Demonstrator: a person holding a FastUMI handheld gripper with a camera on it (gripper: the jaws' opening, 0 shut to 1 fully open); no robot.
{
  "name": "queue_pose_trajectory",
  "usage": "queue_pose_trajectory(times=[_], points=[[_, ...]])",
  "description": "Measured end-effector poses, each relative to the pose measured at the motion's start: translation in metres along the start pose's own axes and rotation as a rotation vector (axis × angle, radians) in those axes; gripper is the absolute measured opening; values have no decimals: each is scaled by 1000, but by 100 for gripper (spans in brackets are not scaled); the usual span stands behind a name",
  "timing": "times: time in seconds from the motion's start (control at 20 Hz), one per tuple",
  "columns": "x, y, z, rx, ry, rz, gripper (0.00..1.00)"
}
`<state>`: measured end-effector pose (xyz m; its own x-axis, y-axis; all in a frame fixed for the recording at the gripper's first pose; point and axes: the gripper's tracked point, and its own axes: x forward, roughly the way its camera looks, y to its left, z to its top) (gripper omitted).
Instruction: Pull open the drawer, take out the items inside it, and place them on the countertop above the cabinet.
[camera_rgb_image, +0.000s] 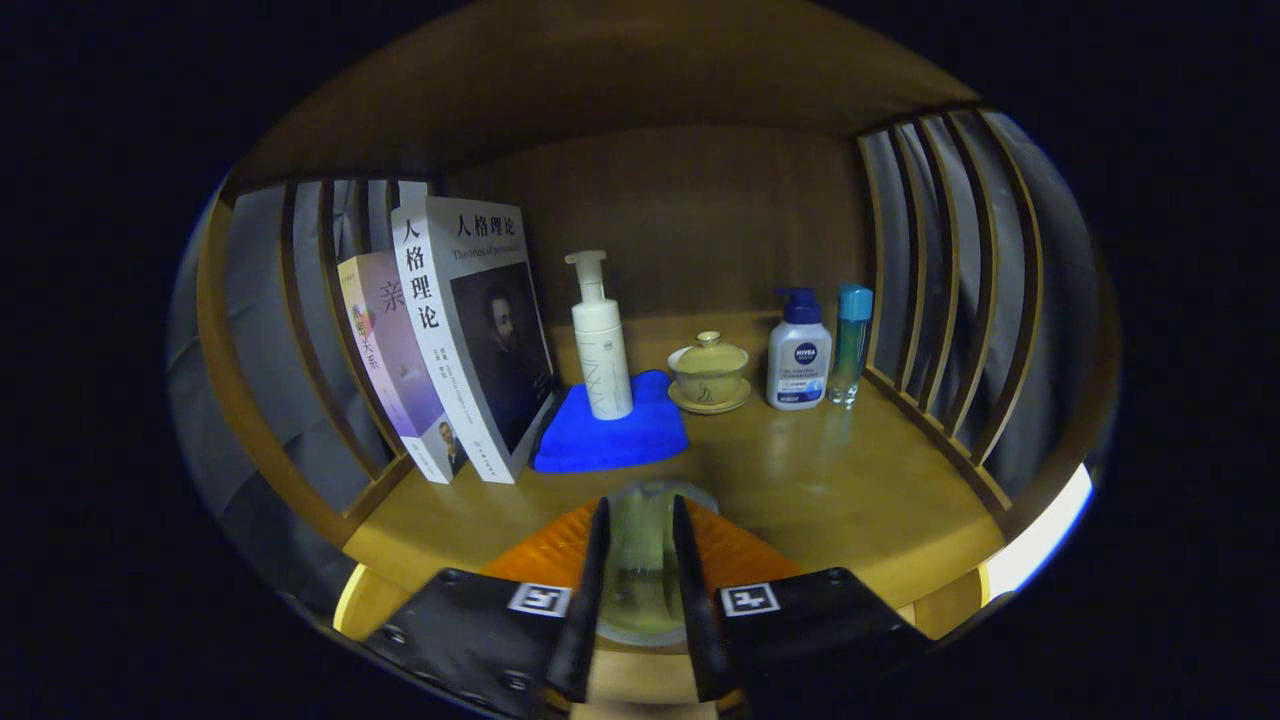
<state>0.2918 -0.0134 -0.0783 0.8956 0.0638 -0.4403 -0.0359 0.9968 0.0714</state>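
Two books (455, 350) are seen standing upright and leaning at the left of the counter (820, 480), against the slatted side panel (300, 330). One white pump bottle (600, 345) is stood on one folded blue cloth (612, 435), just beside the books. One lidded tea bowl (708, 368) on its saucer is set near the middle back. One white lotion bottle (799, 355) with a dark blue pump is placed to its right, and one slim clear bottle (850, 343) with a teal cap is stood touching or just beside it, near the right slatted panel (950, 290).

One clear glass jar (640, 560) is held between the fingers of the gripper (640, 600); both fingers are pressed against its sides, so the gripper is closed on it. The jar is kept upright at the front edge of the counter, well short of the cloth and the tea bowl, which lie beyond the fingers. Whether the jar's base is touching the counter cannot be told.
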Motion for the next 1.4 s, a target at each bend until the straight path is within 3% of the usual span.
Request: queue_pose_trajectory(times=[0.25, 0.6, 1.4], points=[[-21, 11, 9, -20, -70, 17, 98], [-89, 27, 16, -103, -226, 22, 98], [-215, 32, -38, -148, -467, -13, 98]])
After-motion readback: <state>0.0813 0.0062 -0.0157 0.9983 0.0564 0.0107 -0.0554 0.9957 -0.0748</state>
